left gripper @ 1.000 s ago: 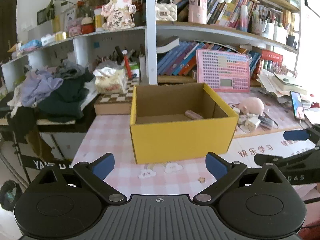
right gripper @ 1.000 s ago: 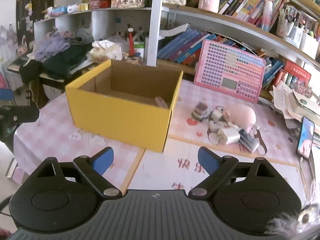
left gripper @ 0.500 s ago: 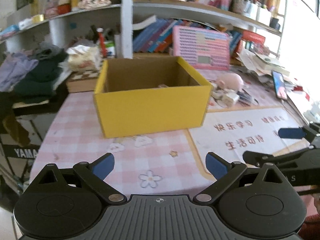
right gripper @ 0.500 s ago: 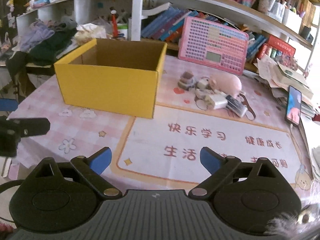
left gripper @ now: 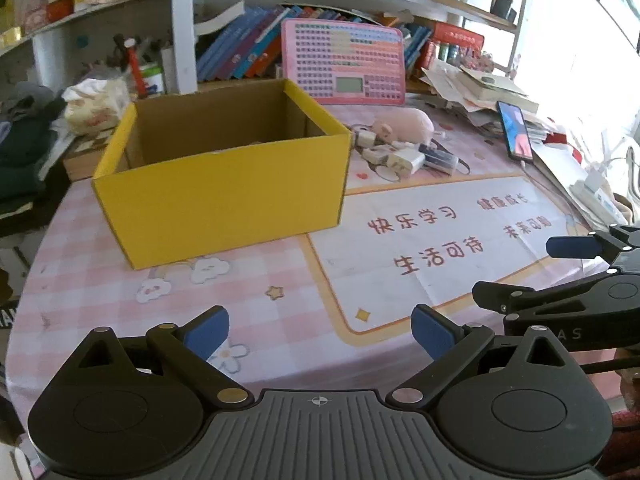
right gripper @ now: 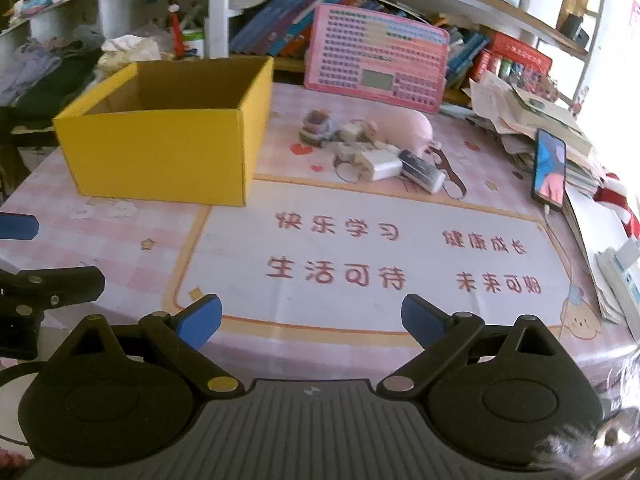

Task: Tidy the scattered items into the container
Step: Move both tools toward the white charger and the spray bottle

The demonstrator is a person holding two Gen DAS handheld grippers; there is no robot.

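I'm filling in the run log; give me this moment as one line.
phase: approach | left claw: open, empty | right claw: open, empty | yellow box: upright on table | loose items: beside box, untouched

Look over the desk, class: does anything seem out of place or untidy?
Yes. A jumble of small items, including a white charger and a pink plush pig, lies heaped on the tablecloth right of the yellow box instead of inside it. Papers also sprawl along the right edge.
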